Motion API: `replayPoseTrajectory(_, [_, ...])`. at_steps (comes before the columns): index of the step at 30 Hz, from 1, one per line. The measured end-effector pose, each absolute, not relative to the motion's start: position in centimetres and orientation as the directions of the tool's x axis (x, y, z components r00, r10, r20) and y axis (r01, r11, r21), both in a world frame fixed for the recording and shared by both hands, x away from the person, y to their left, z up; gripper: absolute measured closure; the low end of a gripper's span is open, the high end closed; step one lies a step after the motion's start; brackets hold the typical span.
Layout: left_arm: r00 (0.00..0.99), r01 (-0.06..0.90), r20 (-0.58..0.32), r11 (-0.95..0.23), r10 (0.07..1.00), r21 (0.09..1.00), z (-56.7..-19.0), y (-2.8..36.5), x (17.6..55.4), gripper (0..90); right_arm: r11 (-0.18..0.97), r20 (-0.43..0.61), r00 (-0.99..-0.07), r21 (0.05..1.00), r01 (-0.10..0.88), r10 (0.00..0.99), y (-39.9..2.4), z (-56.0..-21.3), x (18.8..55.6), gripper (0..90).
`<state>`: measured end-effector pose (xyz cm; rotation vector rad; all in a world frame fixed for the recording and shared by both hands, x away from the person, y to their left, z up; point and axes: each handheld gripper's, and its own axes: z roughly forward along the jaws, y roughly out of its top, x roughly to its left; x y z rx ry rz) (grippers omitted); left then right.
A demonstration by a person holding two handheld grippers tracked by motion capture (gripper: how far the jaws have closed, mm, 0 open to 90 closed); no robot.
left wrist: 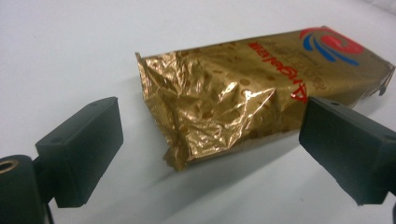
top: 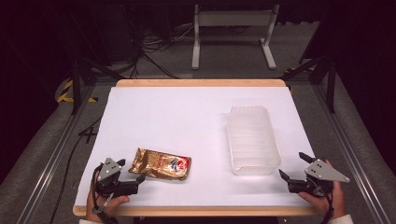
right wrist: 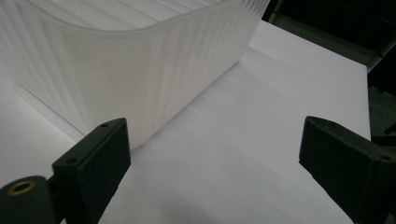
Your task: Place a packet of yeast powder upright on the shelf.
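While the gold foil packet [top: 161, 164] is lying flat on the white table [top: 177, 112] at roughly 7 o'clock, the left tool [top: 132, 173] is sitting right at its crumpled left end with its jaws spread wide and nothing between them. In the left gripper view you can see the packet [left wrist: 252, 93] dead ahead, wrinkled end pointing at the camera, red and blue logo at the far end, and both black jaws are standing clear on either side of it, not touching the foil.

Over at 5 o'clock, the right tool [top: 292, 168] is also hanging released, empty, just off the near right corner of the translucent ribbed tub [top: 252, 137]. The right gripper view is showing the tub's [right wrist: 140, 79] wavy wall just past the left jaw, close to it but not gripped, as far as I can tell.

So progress-wise, my read is that this is basically the starting line. The packet is on the table well apart from the tub, the tub is looking empty from the high view, and neither hand is gripping anything yet. Best guess is the packet is meant to go into the tub, with the right side maybe steadying it. If so, everything is left to do: closing on the packet, lifting it, carrying it over toward 3 o'clock and dropping it in. That crinkly foil end is looking like a slippery thing to pinch, honestly.
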<state>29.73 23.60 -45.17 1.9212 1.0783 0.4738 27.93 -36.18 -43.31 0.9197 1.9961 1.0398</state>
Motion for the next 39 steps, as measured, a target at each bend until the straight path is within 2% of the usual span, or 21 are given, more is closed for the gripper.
replayPoseTrajectory(7, [0.52,0.536,-0.076,-0.256,0.851,0.805,-45.4,23.4,30.2,12.8,0.429,-0.253,-0.506,0.863,0.266,0.825,-36.1,-43.3,27.9,9.8])
replayPoseTrajectory(12, [0.514,0.57,-0.108,-0.245,0.851,0.785,-45.7,23.5,30.6,25.2,0.428,-0.251,-0.506,0.863,0.27,0.825,-36.2,-43.4,27.9,9.8])
replayPoseTrajectory(15, [0.512,0.588,-0.129,-0.236,0.849,0.774,-45.8,23.4,30.9,28.2,0.424,-0.253,-0.499,0.866,0.266,0.829,-36.3,-43.3,27.9,9.8])
replayPoseTrajectory(18, [0.492,0.623,-0.169,-0.21,0.854,0.753,-46.1,23.6,31.2,28.8,0.427,-0.256,-0.498,0.864,0.266,0.829,-36.2,-43.3,27.9,9.8])
replayPoseTrajectory(22, [0.454,0.651,-0.275,-0.105,0.848,0.752,-46.0,24.6,31.5,32.0,0.43,-0.257,-0.501,0.863,0.266,0.827,-36.2,-43.4,27.9,9.8])
replayPoseTrajectory(29, [0.446,0.667,-0.241,-0.141,0.862,0.732,-46.0,23.8,31.7,41.4,0.428,-0.253,-0.506,0.863,0.267,0.825,-36.2,-43.4,27.9,9.8])
replayPoseTrajectory(34, [0.434,0.673,-0.22,-0.152,0.873,0.724,-45.9,23.5,31.8,58.4,0.431,-0.255,-0.505,0.861,0.269,0.825,-36.2,-43.4,27.9,9.8])
replayPoseTrajectory(37, [0.448,0.677,-0.239,-0.152,0.862,0.72,-46.0,23.4,31.8,73.7,0.434,-0.257,-0.506,0.859,0.271,0.824,-36.2,-43.4,27.9,9.9])
replayPoseTrajectory(39, [0.461,0.663,-0.219,-0.17,0.86,0.729,-45.9,23.0,31.7,83.1,0.436,-0.257,-0.507,0.858,0.271,0.822,-36.1,-43.4,27.9,10.0])
